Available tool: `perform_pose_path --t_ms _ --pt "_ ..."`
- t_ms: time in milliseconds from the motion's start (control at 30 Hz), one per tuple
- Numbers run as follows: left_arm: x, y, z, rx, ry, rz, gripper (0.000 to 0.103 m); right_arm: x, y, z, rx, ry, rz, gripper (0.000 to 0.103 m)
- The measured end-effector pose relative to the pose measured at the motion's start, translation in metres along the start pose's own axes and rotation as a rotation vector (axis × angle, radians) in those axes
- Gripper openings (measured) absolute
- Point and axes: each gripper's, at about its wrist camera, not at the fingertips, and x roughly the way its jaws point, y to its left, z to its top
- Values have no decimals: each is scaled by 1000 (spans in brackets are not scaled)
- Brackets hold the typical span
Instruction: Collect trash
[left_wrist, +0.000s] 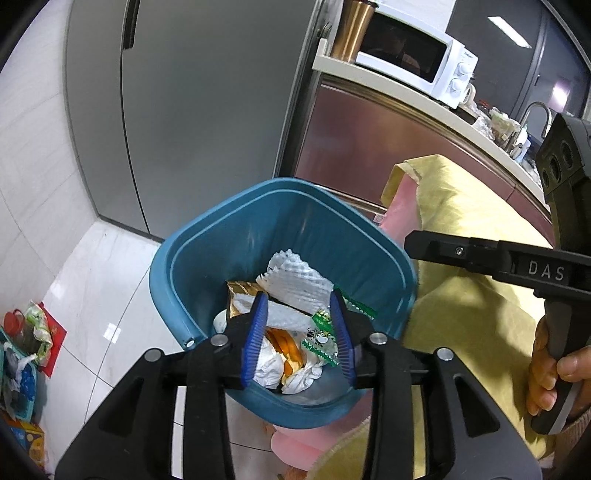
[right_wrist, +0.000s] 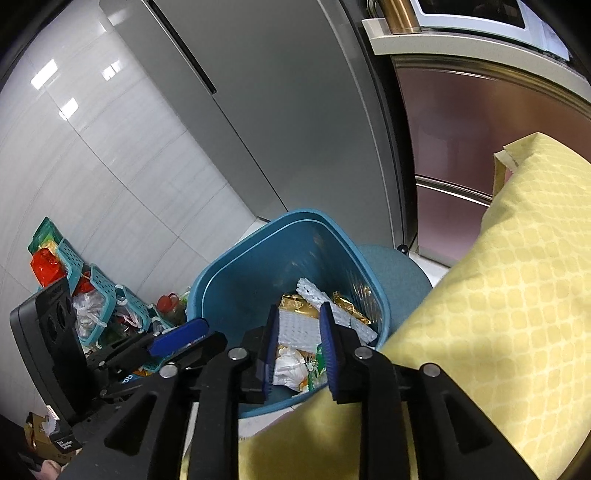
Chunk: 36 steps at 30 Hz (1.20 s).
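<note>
Both grippers are parked over the blue trash bin (left_wrist: 280, 236), which sits on the white tile floor (left_wrist: 96, 295) right at the corner of the yellow tablecloth (left_wrist: 465, 236), in front of the grey fridge (left_wrist: 192, 110). The left gripper (left_wrist: 299, 336) has its 2 blue-padded fingers spread apart with nothing between them, and you look straight down through the gap into the bin. Same deal with the right gripper (right_wrist: 299, 347): jaws apart, nothing pinched, hanging over the near rim where the cloth edge meets the bin. Inside the bin there's a white foam net sleeve (left_wrist: 295, 280) on top, a gold wrapper (left_wrist: 240, 291) next to it, a green and white snack wrapper (left_wrist: 321, 339), some crumpled white tissue (left_wrist: 269, 365) and something orange (left_wrist: 286, 345) underneath, can't really tell what that is. From the right wrist view the foam sleeve (right_wrist: 310, 317) lies against the far-right wall of the bin (right_wrist: 229, 273) with the gold wrapper (right_wrist: 351, 306) tucked beside it. Off to the left against the wall there's a pile of teal plastic baskets (right_wrist: 96, 295) stuffed with bags and red stuff. Up on the counter sits a white microwave (left_wrist: 417, 55) with a copper tumbler (left_wrist: 354, 29) beside it. A pink layer (left_wrist: 399, 210) peeks out under the yellow cloth.
</note>
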Motion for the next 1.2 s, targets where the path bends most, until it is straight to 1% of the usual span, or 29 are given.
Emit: perform_pose_path --t_ms 67,100,167,200,267,333,400,433,500,533,600,667,733,767,867,967,1133,1200 --pt "-6 -3 0 10 -15 1 41 -6 0 -2 -3 -14 -2 28" --pt "-10 -6 0 18 -25 2 43 -9 1 -3 -8 -22 -3 32" --pt "-15 -8 0 27 -39 3 49 -16 2 -5 -19 -44 -6 38" --pt "-19 -10 0 32 -48 4 50 -19 3 -6 -26 -52 -7 41" --pt "-26 -12 0 36 -63 3 56 -25 4 -8 -39 -69 -12 44" --pt "-32 -14 -1 39 -79 3 59 -32 4 -11 -48 -90 -15 47" --pt "-39 -17 -1 48 -99 1 63 -39 3 -14 -48 -113 -21 52" --pt "-42 -18 -2 51 -107 0 67 -43 2 -16 -47 -124 -22 53" --pt "-49 -21 -3 63 -129 2 73 -52 1 -20 -53 -148 -34 58" --pt "-52 -23 -4 68 -141 6 79 -57 1 -23 -57 -160 -41 59" --pt "-61 -27 -6 75 -168 1 83 -66 0 -27 -61 -186 -52 64" --pt "-69 -31 -8 83 -194 2 90 -74 -1 -32 -69 -210 -66 66" --pt "-77 -37 -10 91 -234 5 96 -85 -1 -38 -76 -244 -86 71" --pt "-81 -39 -11 94 -250 6 97 -89 -2 -41 -81 -258 -95 77" --pt "-94 -45 -14 95 -296 8 97 -103 -3 -48 -97 -306 -124 80" --pt "-106 -52 -16 98 -334 10 97 -116 -4 -56 -101 -356 -155 86" --pt "-118 -65 -17 122 -376 24 97 -137 -7 -70 -106 -421 -201 88" --pt "-123 -70 -19 133 -391 25 97 -144 -9 -75 -108 -445 -221 91"
